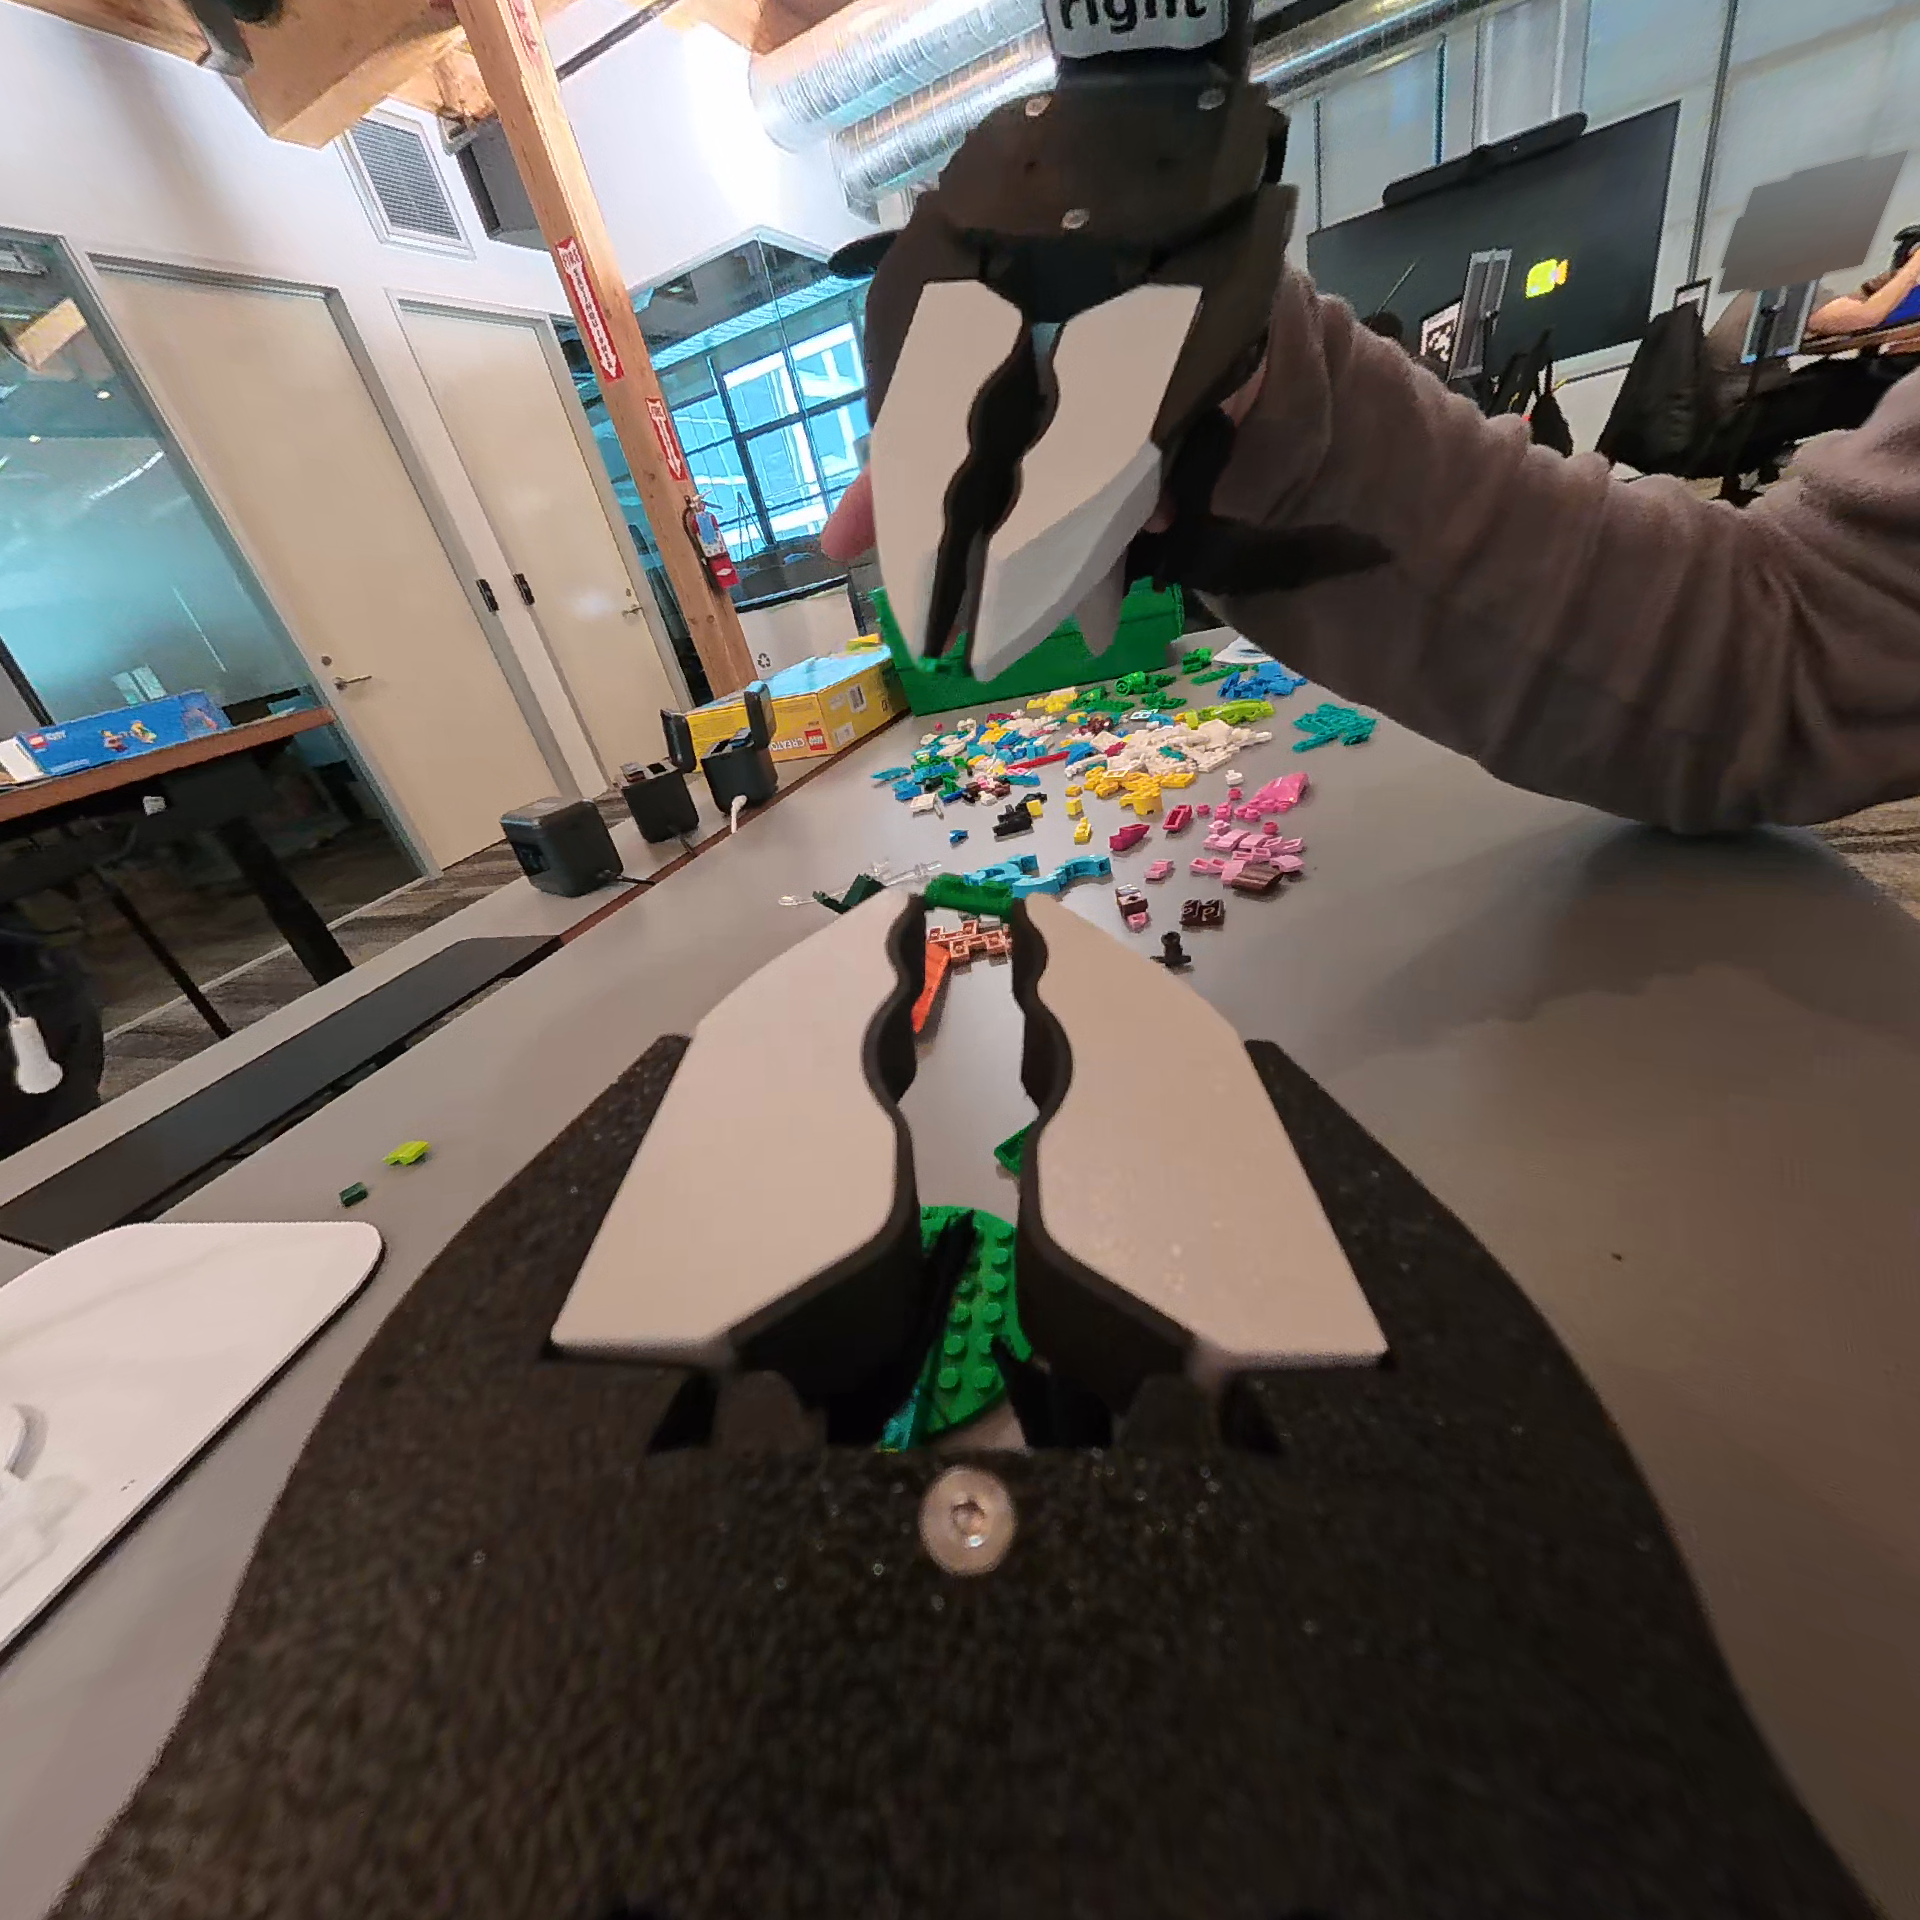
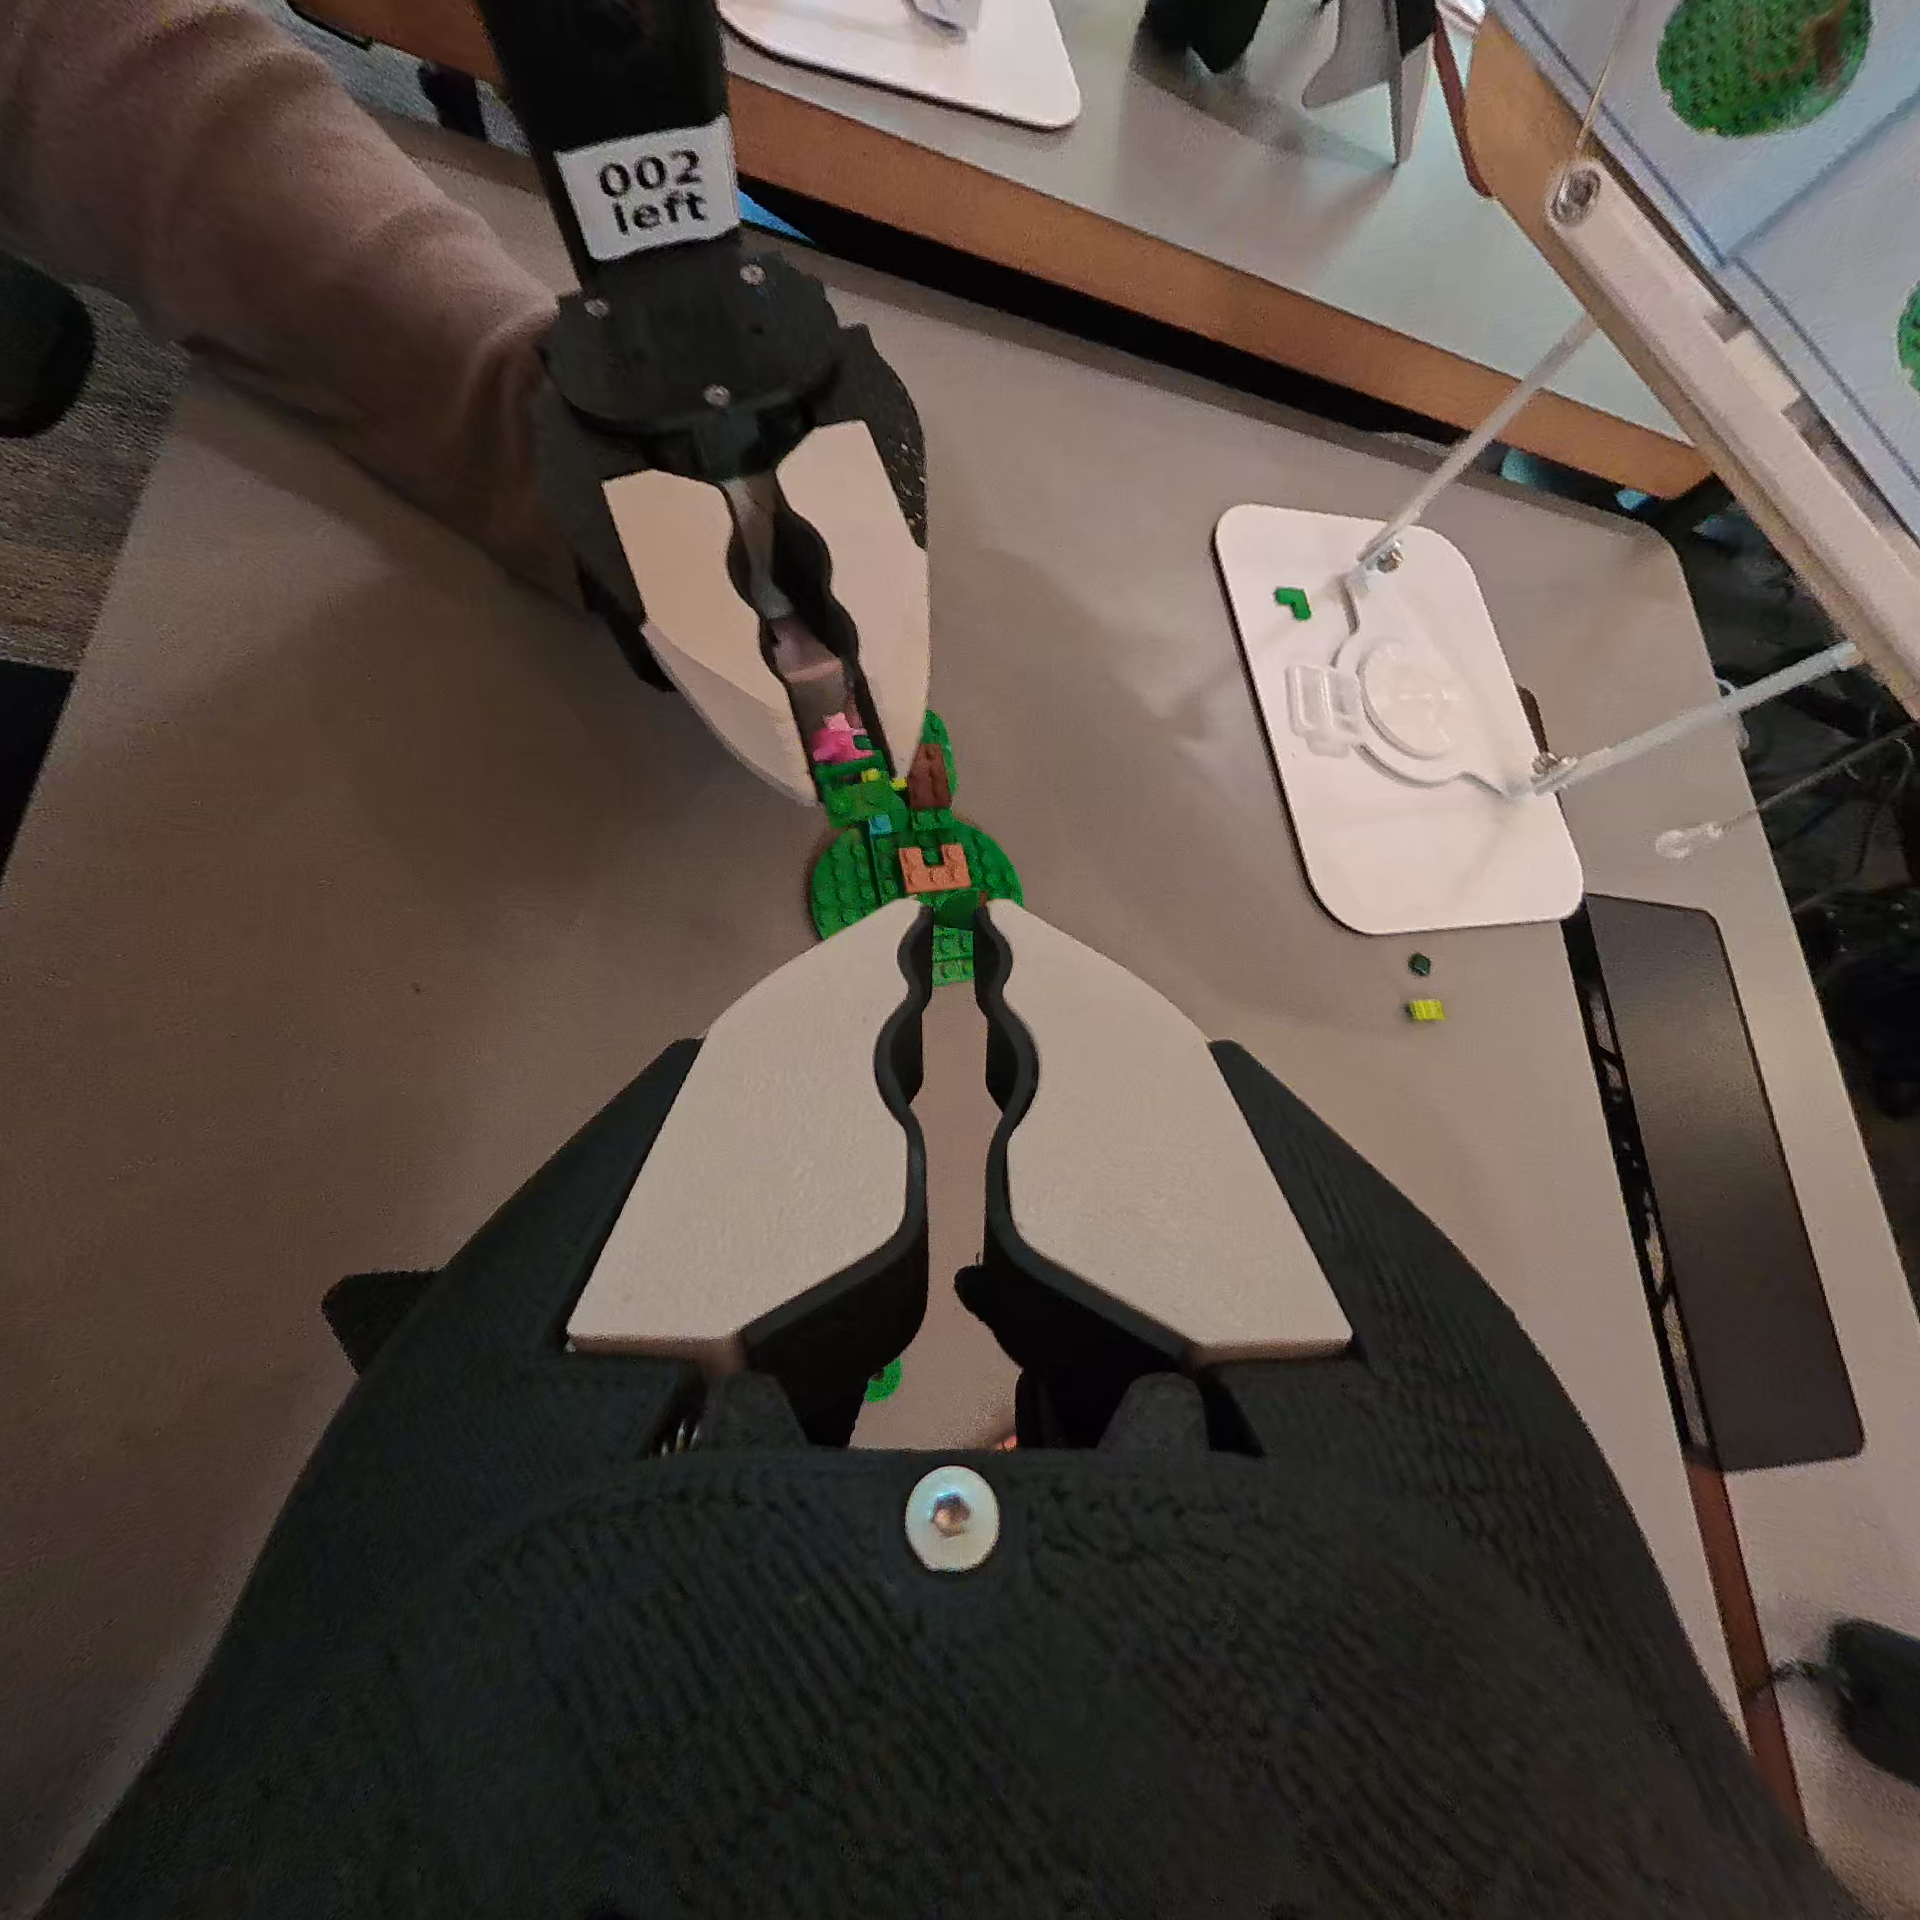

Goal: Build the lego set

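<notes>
A small build on a round green plate [image 2: 857, 883] lies on the grey table, with a brown notched piece [image 2: 935, 871] on top. My left gripper [image 2: 862, 779] comes in from the far side, its jaws closed onto the raised green part of the build. In the left wrist view the left gripper [image 1: 961, 920] lies over the plate [image 1: 971, 1309], with the brown piece [image 1: 966, 940] just past its tips. My right gripper [image 2: 951, 914] hovers above the near edge, nearly shut on what looks like a small dark green piece. It hangs tips-down in the left wrist view [image 1: 958, 655].
A pile of loose coloured bricks [image 1: 1122, 748] lies farther along the table, before a green box [image 1: 1049, 655] and a yellow box [image 1: 800, 707]. A white stand base [image 2: 1403, 727] holding an instruction sheet sits beside the build. Two tiny green pieces [image 2: 1423, 997] lie near it. Black chargers [image 1: 561, 847] stand at the table edge. Left tips to right tips: about 6 centimeters.
</notes>
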`<state>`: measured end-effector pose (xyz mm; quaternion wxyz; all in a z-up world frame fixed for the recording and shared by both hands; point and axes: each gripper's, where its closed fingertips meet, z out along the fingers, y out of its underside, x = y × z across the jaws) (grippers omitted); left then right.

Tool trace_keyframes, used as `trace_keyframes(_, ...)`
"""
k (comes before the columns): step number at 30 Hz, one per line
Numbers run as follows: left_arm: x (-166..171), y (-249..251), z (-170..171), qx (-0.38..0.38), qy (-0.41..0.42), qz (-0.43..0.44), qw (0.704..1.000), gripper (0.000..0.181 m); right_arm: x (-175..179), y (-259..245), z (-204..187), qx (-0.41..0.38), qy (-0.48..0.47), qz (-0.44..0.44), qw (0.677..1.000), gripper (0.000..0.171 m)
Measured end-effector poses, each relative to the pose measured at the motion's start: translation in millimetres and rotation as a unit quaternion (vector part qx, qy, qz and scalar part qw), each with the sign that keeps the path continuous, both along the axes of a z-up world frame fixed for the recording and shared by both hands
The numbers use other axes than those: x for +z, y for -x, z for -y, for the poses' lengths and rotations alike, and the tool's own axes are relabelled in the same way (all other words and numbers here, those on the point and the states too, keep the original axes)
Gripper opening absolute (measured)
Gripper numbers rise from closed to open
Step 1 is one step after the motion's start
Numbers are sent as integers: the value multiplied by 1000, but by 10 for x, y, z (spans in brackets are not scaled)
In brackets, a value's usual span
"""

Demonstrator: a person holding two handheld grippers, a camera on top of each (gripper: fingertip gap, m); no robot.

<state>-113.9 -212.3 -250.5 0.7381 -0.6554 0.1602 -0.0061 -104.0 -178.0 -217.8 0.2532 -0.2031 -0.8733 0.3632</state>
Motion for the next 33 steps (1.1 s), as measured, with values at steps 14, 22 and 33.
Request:
trace_keyframes(14, -2, -27, 8, -10, 0, -1, 1000, 15, -55, -20, 145, 31, 0, 5, 999, 5)
trace_keyframes(22, 0, -24, 8, -9, -1, -1, 1000, 15, -84, -11, 157, 32, -7, 7, 999, 6)
trace_keyframes(33, 8, -22, 17, -8, -5, -1, 1000, 15, -71, -38, 213, 46, -6, 3, 999, 5)
